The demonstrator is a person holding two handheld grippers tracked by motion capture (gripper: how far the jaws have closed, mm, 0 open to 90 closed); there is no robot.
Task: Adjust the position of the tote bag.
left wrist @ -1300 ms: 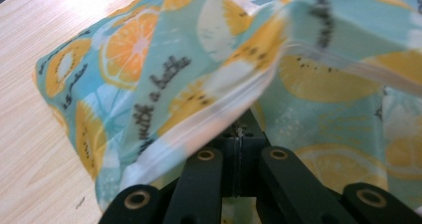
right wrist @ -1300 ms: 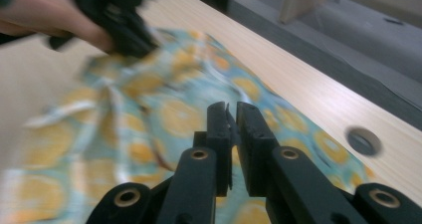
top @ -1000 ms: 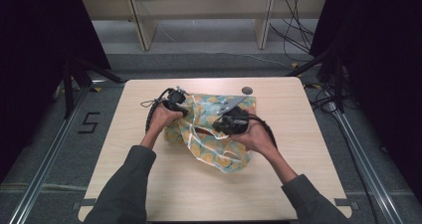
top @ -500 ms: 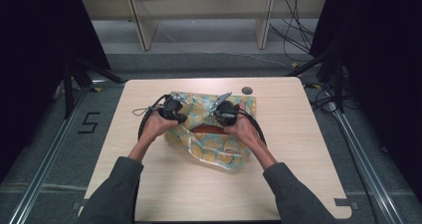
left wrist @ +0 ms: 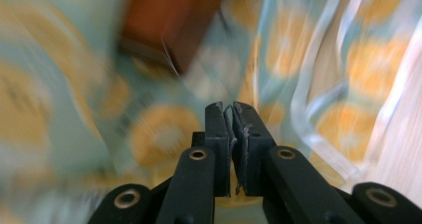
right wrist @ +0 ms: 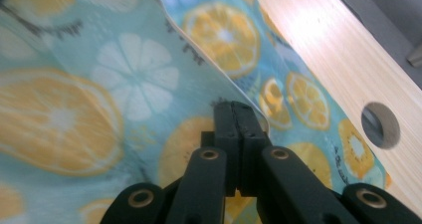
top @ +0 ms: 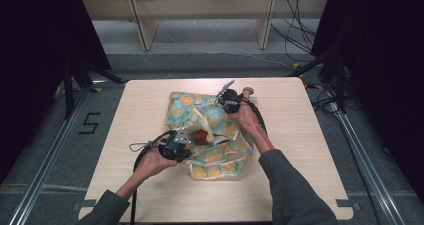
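Cloth (top: pixel 210 135) with lemon slices on our table (top: pixel 310 150), left gripper (left wrist: pixel 231 115) pinching its edge, jaws just loosening a bit — right gripper (right wrist: pixel 240 115) squeezed tight on another edge.

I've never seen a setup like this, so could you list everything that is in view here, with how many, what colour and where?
Light wooden table: one, pale wood, centre of the high view.
Turquoise cloth printed with orange citrus slices: one, crumpled on the middle of the table.
Brown patch: one, in an opening of the cloth; I cannot tell what it is.
Round hole: one, grey, near the table's far edge.
Pale wooden shelf frame: one, beyond the table.
Number 5 marking: one, black, on the grey floor to the left.
Left hand-held gripper: one, black, at the cloth's near left, jaws pinching fabric.
Right hand-held gripper: one, black, at the cloth's far edge, jaws shut on fabric.
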